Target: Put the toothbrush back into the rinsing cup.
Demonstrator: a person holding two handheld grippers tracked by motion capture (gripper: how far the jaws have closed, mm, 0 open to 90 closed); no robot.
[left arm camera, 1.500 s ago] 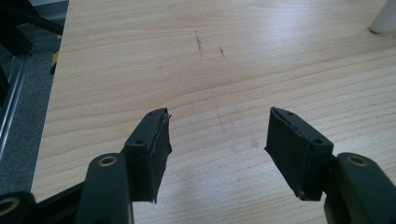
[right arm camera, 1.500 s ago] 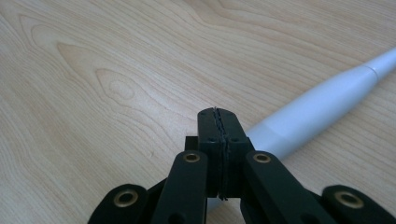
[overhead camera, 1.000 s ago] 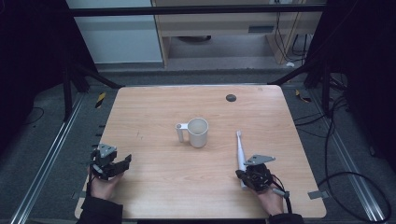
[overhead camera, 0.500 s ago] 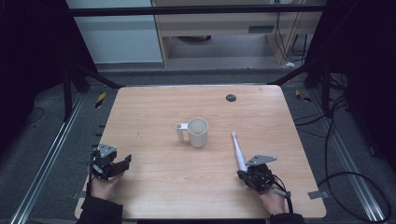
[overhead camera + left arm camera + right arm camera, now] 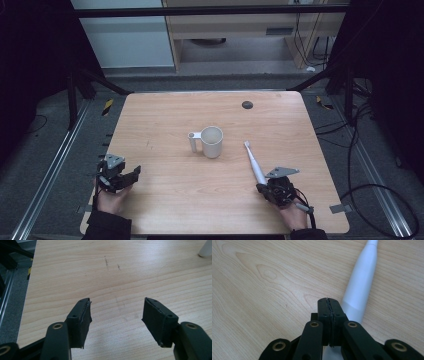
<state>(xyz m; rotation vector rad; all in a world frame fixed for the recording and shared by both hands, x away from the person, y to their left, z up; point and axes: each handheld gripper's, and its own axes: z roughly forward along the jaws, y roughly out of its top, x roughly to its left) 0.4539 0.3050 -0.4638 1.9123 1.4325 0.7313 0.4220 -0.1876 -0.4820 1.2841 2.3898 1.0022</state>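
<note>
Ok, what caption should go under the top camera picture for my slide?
White mug mid-table, white electric toothbrush lying by the shut right gripper, left gripper open.

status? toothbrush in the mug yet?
Not yet. Done: nothing visible; the mug stands upright at mid-table with nothing sticking out. In hand: the right gripper is shut beside the toothbrush, which lies flat on the table, ungripped. The left gripper is open, idle. Left: grasp, lift, drop it in, probably.
</note>
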